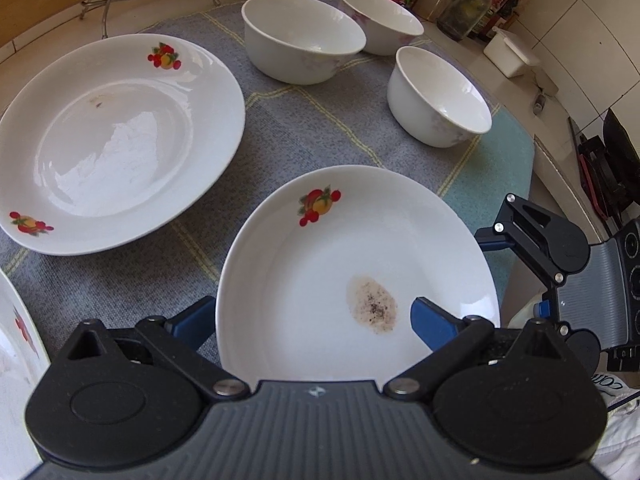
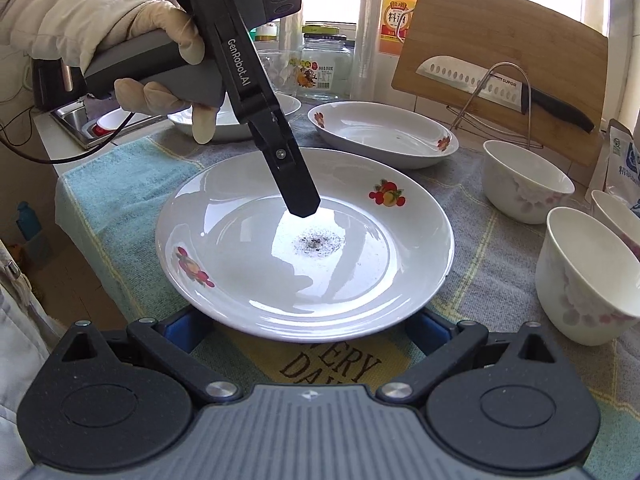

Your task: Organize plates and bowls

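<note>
A white plate [image 1: 320, 264] [image 2: 248, 280] with fruit prints and a dark stain in its middle lies on the checked cloth [image 1: 320, 128]. My left gripper [image 1: 316, 320] [image 2: 300, 196] comes down from above and stands open astride the plate's rim, one finger inside the plate and one outside. My right gripper [image 2: 304, 332] [image 1: 536, 240] is open at the opposite rim, its blue fingertips hidden beneath the plate's edge. A larger plate [image 1: 116, 140] [image 2: 384, 136] lies beyond. Three white bowls [image 1: 300, 40] [image 1: 380, 16] [image 1: 436, 96] stand at the far side.
Another plate [image 1: 16, 360] [image 2: 232, 120] sits partly hidden near a gloved hand [image 2: 160, 28]. A cutting board [image 2: 500, 52] and a knife [image 2: 480, 84] lean on a wire rack. Jars and bottles [image 1: 472, 4] line the wall. A sink [image 2: 76, 120] lies past the cloth.
</note>
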`<state>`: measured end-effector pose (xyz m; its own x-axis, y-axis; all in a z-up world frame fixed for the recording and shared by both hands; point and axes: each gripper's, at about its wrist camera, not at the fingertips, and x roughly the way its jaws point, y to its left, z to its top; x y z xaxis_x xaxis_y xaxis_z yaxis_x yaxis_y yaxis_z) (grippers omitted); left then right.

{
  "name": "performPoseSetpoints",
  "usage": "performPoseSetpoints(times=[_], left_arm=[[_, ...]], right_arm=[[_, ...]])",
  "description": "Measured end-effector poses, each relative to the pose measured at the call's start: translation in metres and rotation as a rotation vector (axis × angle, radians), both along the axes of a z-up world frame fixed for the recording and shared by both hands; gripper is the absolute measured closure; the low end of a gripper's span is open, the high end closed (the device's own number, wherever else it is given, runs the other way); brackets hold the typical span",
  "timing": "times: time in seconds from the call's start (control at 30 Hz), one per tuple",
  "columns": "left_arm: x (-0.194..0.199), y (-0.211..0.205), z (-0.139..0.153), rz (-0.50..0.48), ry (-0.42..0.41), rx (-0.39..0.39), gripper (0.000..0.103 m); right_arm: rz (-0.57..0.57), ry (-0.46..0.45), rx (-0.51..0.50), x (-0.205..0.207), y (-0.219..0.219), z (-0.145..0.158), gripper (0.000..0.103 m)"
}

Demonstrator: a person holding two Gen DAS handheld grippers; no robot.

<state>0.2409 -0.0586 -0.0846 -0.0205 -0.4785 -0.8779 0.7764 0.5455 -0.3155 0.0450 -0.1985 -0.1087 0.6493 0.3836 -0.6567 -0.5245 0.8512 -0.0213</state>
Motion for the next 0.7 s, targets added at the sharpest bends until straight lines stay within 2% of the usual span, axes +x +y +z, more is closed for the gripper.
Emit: performPoseSetpoints(times=[0.17, 0.37, 0.7], left_arm=[[0.006, -0.004, 0.0, -0.015, 0.034, 0.0, 0.003], [0.009, -0.007, 0.001, -0.038, 0.061, -0.002, 0.008], [0.011, -0.008, 0.001, -0.063, 0.068, 0.01, 0.008]], right_arm=[[0.01, -0.001, -0.013, 0.001, 0.002, 0.001, 0.0], [0.015, 0.013, -0.018, 0.004, 0.003, 0.002, 0.0], [0.015, 0.034, -0.039, 0.009, 0.007, 0.004, 0.0]])
